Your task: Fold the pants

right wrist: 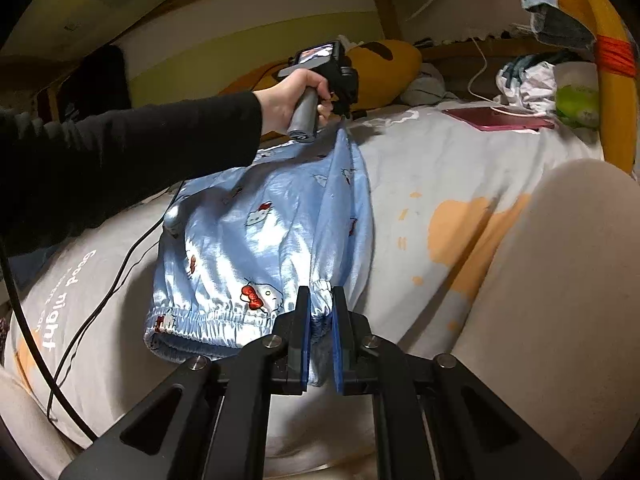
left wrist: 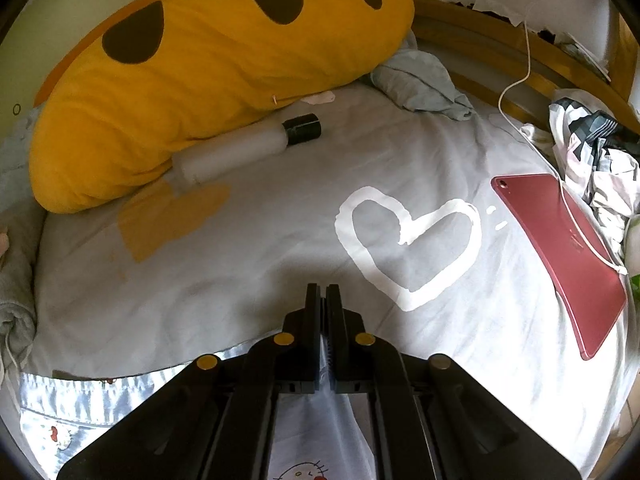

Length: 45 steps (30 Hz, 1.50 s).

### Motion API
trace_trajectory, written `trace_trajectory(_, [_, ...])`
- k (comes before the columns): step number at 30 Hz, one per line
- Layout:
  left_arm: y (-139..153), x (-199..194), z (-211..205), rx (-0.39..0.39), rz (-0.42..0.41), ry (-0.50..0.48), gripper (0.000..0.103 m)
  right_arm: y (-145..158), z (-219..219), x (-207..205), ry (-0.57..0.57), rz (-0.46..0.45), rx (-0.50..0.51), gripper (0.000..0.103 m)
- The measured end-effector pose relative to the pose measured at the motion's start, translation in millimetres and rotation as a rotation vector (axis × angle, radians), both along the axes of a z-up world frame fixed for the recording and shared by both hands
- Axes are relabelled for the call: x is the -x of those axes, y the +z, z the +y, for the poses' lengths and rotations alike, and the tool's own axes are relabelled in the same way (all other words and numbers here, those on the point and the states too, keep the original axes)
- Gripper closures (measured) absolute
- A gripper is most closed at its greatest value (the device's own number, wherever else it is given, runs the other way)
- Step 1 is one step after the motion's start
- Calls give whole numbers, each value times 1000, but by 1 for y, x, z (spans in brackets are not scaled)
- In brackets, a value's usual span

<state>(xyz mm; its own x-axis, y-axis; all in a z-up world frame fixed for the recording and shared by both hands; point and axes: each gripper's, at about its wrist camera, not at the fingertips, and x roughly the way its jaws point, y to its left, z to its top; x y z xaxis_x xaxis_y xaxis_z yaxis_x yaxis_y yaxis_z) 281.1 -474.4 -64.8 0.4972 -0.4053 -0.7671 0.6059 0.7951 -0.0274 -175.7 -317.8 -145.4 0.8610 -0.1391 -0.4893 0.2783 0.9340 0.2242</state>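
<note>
Right wrist view, left of frame: a black cable [right wrist: 100, 300] trails over the bed cover [right wrist: 420, 168] beside printed lettering, and a black sleeve [right wrist: 132, 152] reaches in from the left edge. Centre: the pants [right wrist: 256, 240], pale blue satin with a cartoon cat print, lie spread on the bed, slung between two grips. At lower centre the right hand-held gripper [right wrist: 321, 300] is clenched on the gathered elastic edge, fabric bunched between its blue pads. At upper centre a hand [right wrist: 292, 100] carries the left hand-held gripper [right wrist: 344, 118], which pinches the far edge of the pants and lifts it into a peak. Right of frame: a red tablet [right wrist: 500, 120] and a heap of clothes lie near the bed's far side. Left wrist view, left to right: a yellow spotted pillow [left wrist: 200, 80] at upper left, a clear bottle [left wrist: 240, 148] just beside it, the left gripper's jaws closed at lower centre with blue cloth hanging beneath them, the tablet at right. Assessment: a fold appears to be in progress, one end being carried over. For a sound result, keep both grips firm on this slippery cloth, hold the span taut and level so edges align, lay it down flat clear of bottle and tablet, and release only once the layers sit square.
</note>
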Motion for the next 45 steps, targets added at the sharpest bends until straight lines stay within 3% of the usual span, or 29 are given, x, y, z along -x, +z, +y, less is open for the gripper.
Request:
trace_trajectory(3, [4,1,2,23,-3,-1,98,-1,-1,3,-47,8,-4,94])
trace_trajectory(7, [20,8,13,67,-57,9,58,-1,-2,7,-63,8,-5,89])
trace_trajectory(10, [36,21,29,77,-125,6,56,3,-5,12,-110,-1,9,63])
trace_trajectory(11, [41,26,36,77,-143,13,54,4,-7,14,-128,-9,13,45])
trace_trajectory(12, [46,31,44,82,-156,21,54,5,-8,16,-138,-19,13,38])
trace_trajectory(21, [89,120,179,139,-306,114,51,31,2,28,-138,-121,122,38])
trace_trajectory(27, [92,206,268,106,-420,194,48,64,-10,16,-61,-144,187,37])
trace_trajectory(30, [82,240,299,121,-410,237,47,82,-32,7,-34,-149,151,37])
trace_trajectory(33, [68,264,320,159,-346,266,47,96,-50,2,-31,-159,149,37])
trace_trajectory(40, [35,301,334,164,-319,295,47,104,-56,-11,-14,-237,198,37])
trace_trajectory(45, [31,302,341,177,-362,329,47,83,-50,-25,13,-164,201,37])
